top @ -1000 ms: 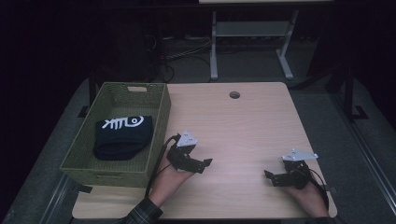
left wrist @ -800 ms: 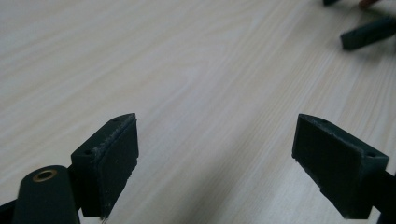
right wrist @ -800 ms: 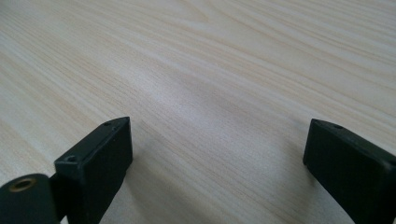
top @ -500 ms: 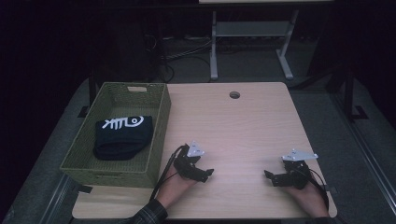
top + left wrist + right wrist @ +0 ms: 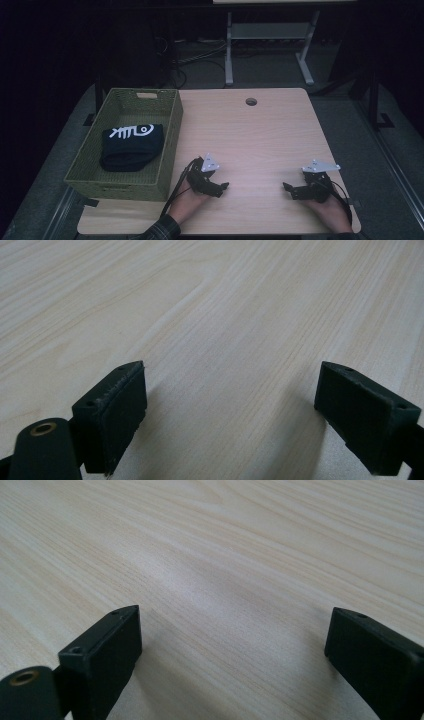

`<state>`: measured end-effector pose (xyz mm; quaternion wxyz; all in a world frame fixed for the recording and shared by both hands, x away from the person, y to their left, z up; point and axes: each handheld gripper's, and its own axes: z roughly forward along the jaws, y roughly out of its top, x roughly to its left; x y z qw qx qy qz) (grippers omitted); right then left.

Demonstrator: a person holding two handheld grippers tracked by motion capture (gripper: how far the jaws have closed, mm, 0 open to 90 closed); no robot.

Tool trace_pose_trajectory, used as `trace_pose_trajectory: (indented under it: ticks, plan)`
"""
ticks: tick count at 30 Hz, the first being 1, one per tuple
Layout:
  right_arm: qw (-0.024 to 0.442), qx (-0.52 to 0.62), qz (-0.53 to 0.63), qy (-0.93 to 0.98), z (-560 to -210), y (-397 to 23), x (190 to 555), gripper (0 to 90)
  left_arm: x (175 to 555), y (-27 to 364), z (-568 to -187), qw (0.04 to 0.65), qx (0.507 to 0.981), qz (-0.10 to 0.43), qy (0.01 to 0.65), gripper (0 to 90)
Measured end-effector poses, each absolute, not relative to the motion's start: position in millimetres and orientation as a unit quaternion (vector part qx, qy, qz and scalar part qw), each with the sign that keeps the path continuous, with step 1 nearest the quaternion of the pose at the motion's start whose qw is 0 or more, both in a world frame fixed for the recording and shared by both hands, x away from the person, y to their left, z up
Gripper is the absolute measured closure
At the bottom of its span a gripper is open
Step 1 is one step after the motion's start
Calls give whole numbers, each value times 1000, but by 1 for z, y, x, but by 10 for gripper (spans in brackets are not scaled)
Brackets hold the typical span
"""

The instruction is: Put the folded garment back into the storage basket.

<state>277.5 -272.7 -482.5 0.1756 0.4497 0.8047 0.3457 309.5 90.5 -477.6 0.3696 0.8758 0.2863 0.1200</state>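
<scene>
A folded black garment with a white fish-bone print [image 5: 131, 145] lies inside a green woven basket [image 5: 170, 145] at the table's left. My left gripper [image 5: 223, 187] rests low over the wooden table [image 5: 260, 140] just right of the basket, pointing right. In the left gripper view its jaws stand wide apart, left gripper [image 5: 232, 415] open over bare wood. My right gripper [image 5: 287, 189] sits near the front right of the table, pointing left. In the right gripper view the right gripper [image 5: 235, 660] is open too, with nothing between its pads.
A round cable hole [image 5: 251, 102] sits near the table's far edge. Beyond the table stand a metal frame [image 5: 270, 50] and loose cables [image 5: 200, 55] on the dark floor. The basket's right wall is close to my left hand.
My left gripper has moved down and toward the front edge, settling lower onto the table. The right gripper has stayed in place.
</scene>
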Motion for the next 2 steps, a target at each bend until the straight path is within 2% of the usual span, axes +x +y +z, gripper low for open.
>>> trace_pose_trajectory:
  ticks: [2]
  plan:
    - [175, 450, 346, 805, -483, -273, 277, 77, 309, 91, -478, 370, 876, 120, 286, 128]
